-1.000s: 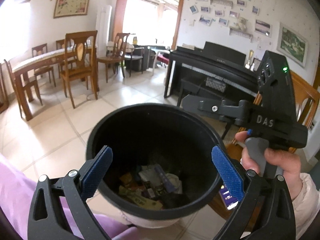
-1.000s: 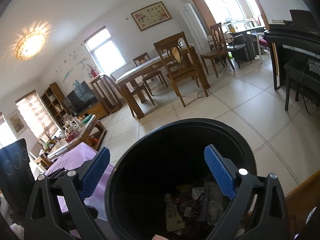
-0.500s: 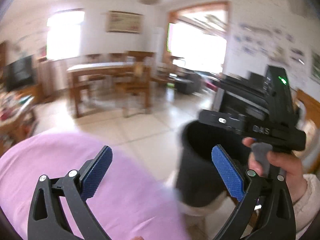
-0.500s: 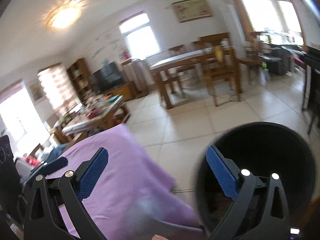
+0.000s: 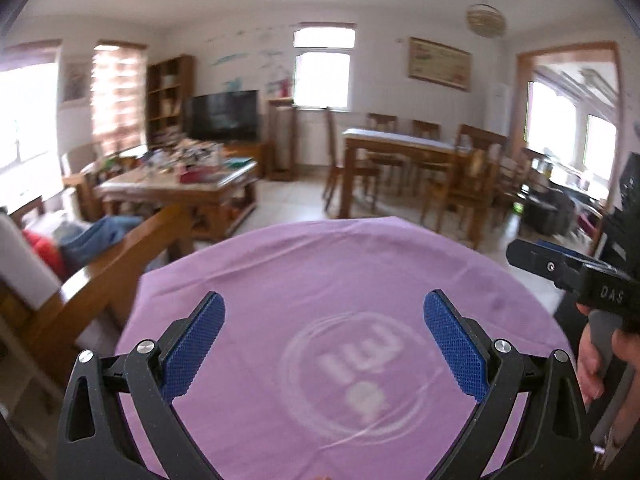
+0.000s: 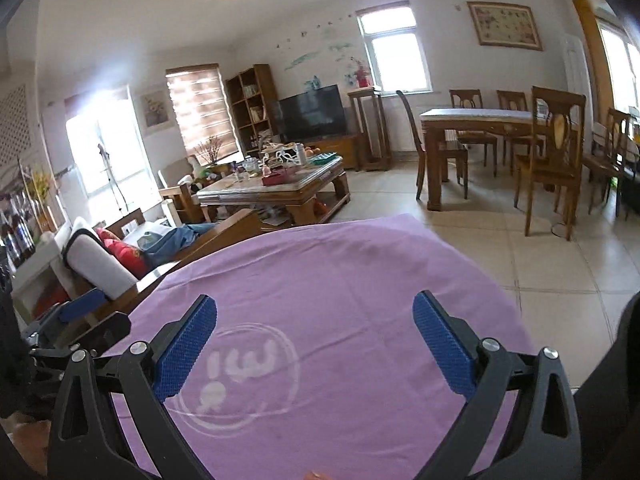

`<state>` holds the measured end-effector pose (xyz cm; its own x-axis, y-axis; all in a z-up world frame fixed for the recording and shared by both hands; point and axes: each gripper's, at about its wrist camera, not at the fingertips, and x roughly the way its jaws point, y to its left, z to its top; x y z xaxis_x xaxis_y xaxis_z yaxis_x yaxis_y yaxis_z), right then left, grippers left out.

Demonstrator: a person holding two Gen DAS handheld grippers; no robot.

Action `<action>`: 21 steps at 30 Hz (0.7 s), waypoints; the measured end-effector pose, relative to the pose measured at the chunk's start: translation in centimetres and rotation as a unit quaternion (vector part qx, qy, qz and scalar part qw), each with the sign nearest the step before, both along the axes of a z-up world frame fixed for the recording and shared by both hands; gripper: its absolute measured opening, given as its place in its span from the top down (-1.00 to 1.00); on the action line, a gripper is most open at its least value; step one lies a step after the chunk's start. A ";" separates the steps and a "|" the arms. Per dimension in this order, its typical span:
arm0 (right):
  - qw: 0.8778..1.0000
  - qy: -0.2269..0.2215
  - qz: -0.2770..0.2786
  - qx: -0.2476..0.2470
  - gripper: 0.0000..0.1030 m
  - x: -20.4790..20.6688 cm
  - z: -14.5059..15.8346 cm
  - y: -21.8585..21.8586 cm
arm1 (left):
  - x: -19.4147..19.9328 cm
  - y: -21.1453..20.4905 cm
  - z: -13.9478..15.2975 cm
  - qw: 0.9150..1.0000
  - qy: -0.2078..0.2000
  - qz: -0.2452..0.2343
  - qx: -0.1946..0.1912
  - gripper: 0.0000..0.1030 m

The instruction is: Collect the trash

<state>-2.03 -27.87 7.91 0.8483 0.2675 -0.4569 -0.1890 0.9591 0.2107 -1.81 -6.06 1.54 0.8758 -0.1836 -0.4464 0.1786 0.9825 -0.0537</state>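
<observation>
My left gripper point(image 5: 324, 336) is open and empty above a purple cloth point(image 5: 340, 280) with a white round logo point(image 5: 356, 376). My right gripper point(image 6: 314, 338) is also open and empty over the same cloth point(image 6: 340, 280). No piece of trash shows on the cloth. The right gripper's body point(image 5: 580, 276) appears at the right edge of the left wrist view, held by a hand. The left gripper's body point(image 6: 76, 320) shows at the left edge of the right wrist view. A dark curved edge point(image 6: 616, 380) at the lower right may be the black bin.
A wooden sofa arm point(image 5: 100, 264) with cushions stands left of the cloth. A cluttered coffee table point(image 6: 276, 188) is beyond it. A dining table point(image 6: 480, 120) with chairs stands at the back right on a tiled floor point(image 6: 560, 264).
Both grippers have swung left, away from the black bin holding trash, and now face the purple cloth. The bin has left the left wrist view.
</observation>
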 end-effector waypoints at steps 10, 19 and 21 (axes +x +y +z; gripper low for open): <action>0.998 -0.014 -0.014 -0.051 -0.90 -0.2 -1.2 3.4 | -0.1 4.7 -1.1 0.998 0.013 0.060 -0.024 -0.90; 0.998 -0.012 -0.017 -0.060 -0.90 -0.2 -1.9 4.5 | 0.3 3.5 -2.1 0.997 0.023 0.069 -0.027 -0.90; 0.998 -0.016 -0.018 -0.059 -0.90 -0.3 -1.9 4.4 | 0.2 3.2 -2.0 0.997 0.023 0.071 -0.027 -0.90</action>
